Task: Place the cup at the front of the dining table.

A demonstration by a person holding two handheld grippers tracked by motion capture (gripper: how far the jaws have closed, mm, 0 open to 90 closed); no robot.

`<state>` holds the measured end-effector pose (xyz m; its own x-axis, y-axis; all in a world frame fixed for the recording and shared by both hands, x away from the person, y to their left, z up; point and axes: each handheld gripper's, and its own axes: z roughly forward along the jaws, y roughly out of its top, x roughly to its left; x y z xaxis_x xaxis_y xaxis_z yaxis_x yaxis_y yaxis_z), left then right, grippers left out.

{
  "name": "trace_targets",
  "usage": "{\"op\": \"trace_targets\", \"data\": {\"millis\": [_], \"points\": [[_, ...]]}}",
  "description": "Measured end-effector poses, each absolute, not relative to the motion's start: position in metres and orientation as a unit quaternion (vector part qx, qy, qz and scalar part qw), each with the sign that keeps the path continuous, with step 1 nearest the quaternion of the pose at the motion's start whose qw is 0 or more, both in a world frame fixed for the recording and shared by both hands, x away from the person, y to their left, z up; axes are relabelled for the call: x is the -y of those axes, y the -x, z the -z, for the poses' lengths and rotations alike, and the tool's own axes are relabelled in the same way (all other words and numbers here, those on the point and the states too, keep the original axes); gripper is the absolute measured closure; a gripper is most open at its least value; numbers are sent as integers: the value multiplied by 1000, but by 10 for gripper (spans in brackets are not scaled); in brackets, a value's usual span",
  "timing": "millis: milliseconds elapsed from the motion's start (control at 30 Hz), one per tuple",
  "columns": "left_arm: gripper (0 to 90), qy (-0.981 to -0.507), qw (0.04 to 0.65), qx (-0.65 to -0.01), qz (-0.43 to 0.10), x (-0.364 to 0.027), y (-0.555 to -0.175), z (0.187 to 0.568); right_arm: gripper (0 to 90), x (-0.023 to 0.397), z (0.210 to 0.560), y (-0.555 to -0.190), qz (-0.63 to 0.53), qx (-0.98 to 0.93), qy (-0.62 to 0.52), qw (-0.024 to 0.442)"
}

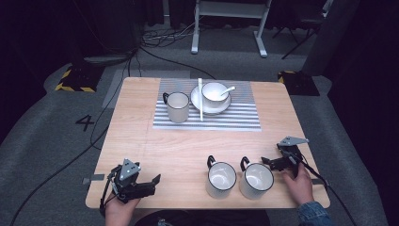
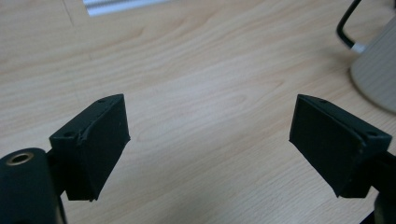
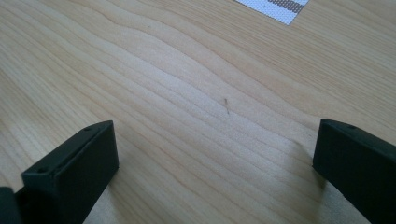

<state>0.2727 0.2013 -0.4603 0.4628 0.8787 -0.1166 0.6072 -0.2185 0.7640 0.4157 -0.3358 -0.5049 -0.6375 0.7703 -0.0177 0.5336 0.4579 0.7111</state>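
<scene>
While resting wide open just right of the right mug (image 1: 256, 180), right hand-held gripper (image 1: 273, 162) poised for its rim. Left hand-held gripper (image 1: 153, 181), likewise wide, parked well left of the left mug (image 1: 220, 179), near the surface (image 1: 179, 146) edge.

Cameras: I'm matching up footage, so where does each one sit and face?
High view: above the person's side, looking forward and down on the table; hands, left gripper, right gripper show.
Left gripper view: on the left gripper, facing tabletop and a mug; open jaws.
Right gripper view: on the right gripper, facing bare wood; open jaws.
Shared: the striped mat.
</scene>
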Motion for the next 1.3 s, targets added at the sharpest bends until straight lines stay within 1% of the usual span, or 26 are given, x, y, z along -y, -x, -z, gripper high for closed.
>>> {"op": "trace_targets", "data": {"millis": [200, 367, 400, 567, 733, 767, 800, 833, 867, 1067, 1300], "points": [[123, -775, 359, -497, -151, -198, -279, 474, 1, 336, 505, -416, -345, -836, -390, 171], [123, -795, 335, -486, -139, -195, -281, 483, 1, 336, 505, -416, -345, -837, -390, 172], [123, -803, 321, -484, -134, -194, -283, 488, 1, 336, 505, -416, -345, -836, -390, 171], [123, -811, 311, -481, -122, -191, -286, 495, 1, 336, 505, -416, -345, -836, -390, 171], [110, -815, 302, -473, -141, -189, -286, 497, 1, 336, 505, -416, -345, -836, -390, 172], [110, -814, 303, -471, -154, -188, -286, 499, 1, 336, 505, -416, -345, -836, -390, 172], [94, -813, 310, -467, -159, -187, -286, 501, 1, 336, 505, -416, -345, -836, -389, 172], [17, -811, 317, -463, -165, -188, -287, 504, 1, 336, 505, -416, -345, -836, -390, 171], [0, -803, 335, -460, -175, -187, -286, 510, 1, 336, 505, -416, -345, -836, -390, 172], [0, -789, 345, -471, -190, -184, -286, 513, 1, 336, 505, -416, -345, -836, -390, 172], [0, -786, 349, -473, -193, -183, -285, 513, 1, 336, 505, -416, -345, -836, -390, 171]]}}
